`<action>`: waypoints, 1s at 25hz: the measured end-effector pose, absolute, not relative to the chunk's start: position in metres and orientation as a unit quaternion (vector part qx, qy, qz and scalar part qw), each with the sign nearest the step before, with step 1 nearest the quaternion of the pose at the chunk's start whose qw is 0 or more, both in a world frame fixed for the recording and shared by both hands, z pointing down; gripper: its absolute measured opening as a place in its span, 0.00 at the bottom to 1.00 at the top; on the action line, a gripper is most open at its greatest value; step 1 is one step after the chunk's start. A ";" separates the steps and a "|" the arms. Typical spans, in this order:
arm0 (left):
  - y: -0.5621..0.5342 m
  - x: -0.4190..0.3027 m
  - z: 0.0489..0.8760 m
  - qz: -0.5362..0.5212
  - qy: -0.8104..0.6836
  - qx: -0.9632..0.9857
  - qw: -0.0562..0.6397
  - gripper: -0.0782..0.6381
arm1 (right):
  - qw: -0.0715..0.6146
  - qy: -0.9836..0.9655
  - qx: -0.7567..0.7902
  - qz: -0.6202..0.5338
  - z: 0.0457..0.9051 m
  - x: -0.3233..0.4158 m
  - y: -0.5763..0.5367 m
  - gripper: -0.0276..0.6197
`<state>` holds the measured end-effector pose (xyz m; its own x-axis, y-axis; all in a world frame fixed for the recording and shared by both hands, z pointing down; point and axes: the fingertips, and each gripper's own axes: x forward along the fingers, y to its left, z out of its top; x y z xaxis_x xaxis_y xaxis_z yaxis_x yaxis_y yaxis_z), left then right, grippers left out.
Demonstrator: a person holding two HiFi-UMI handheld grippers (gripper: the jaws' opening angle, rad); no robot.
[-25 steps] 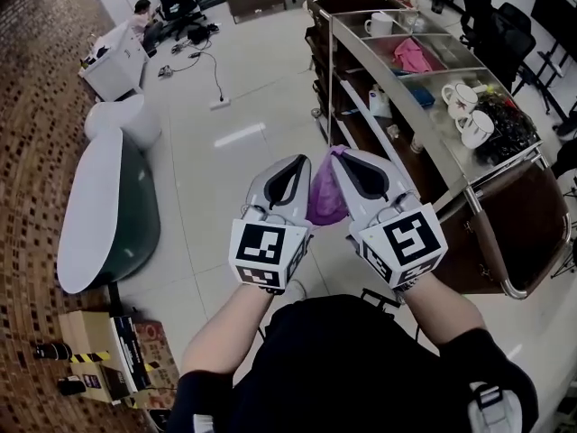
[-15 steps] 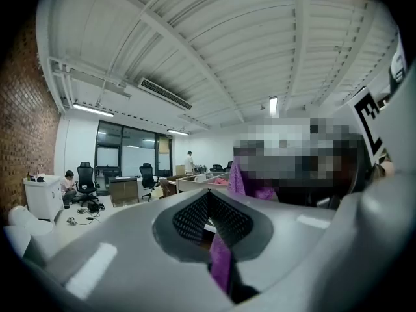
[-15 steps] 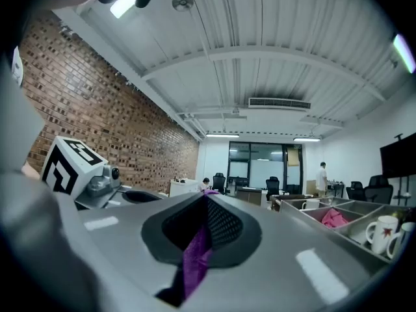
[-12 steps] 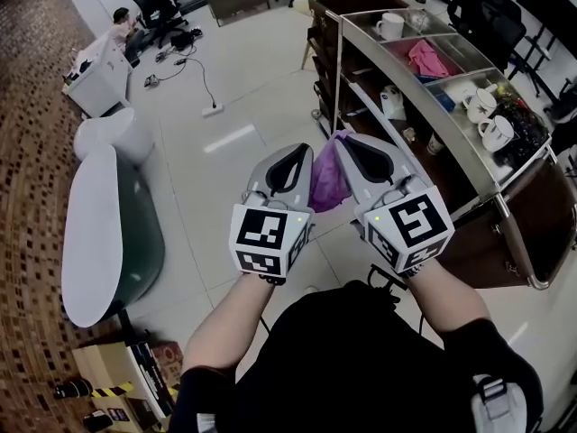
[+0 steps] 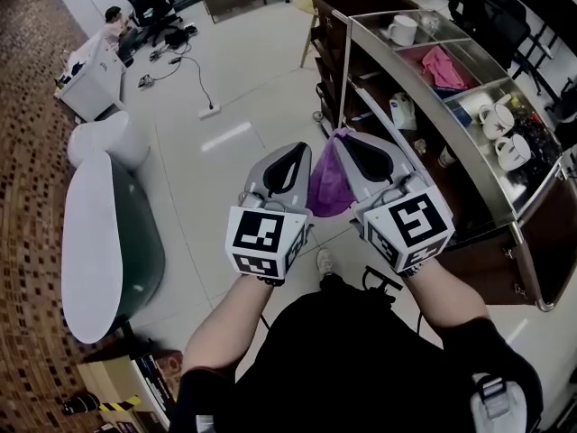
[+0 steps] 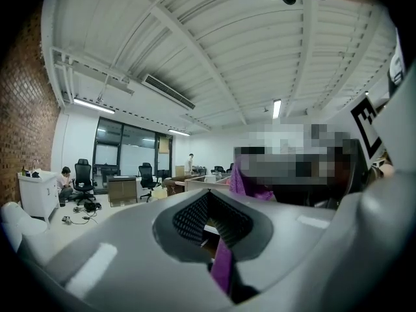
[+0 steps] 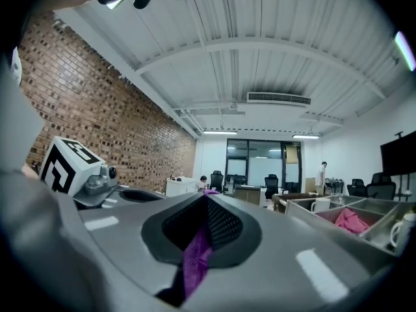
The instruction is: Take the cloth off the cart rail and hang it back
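Observation:
A purple cloth point(image 5: 329, 185) hangs bunched between my two grippers, held up side by side in front of my chest. My left gripper point(image 5: 299, 154) is shut on the cloth's left edge, and purple fabric point(image 6: 223, 266) shows pinched in its jaws. My right gripper point(image 5: 350, 147) is shut on the right edge, with a strip of the cloth point(image 7: 195, 259) caught between its jaws. The cart point(image 5: 431, 114), with its steel top and rail, stands just right of the grippers. The cloth is off the rail and touches nothing else.
The cart top carries white mugs point(image 5: 403, 30) and a pink cloth point(image 5: 442, 66) in trays. A white oval table point(image 5: 90, 233) stands at left, and a cardboard box point(image 5: 135, 382) at bottom left. A person sits at a desk point(image 5: 113, 16) far back. A cable point(image 5: 209, 88) lies on the floor.
Both grippers keep their hold on the cloth, close together. The cart has slid right and nearer in the head view, and a shoe now shows below the grippers.

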<state>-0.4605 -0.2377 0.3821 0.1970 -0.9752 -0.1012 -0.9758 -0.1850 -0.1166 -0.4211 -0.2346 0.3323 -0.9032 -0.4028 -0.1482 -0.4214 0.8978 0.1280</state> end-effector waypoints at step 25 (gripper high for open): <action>-0.447 -0.607 0.376 0.007 0.633 -0.772 0.065 0.09 | 0.056 0.972 -0.220 0.066 0.321 -0.567 -0.453 0.05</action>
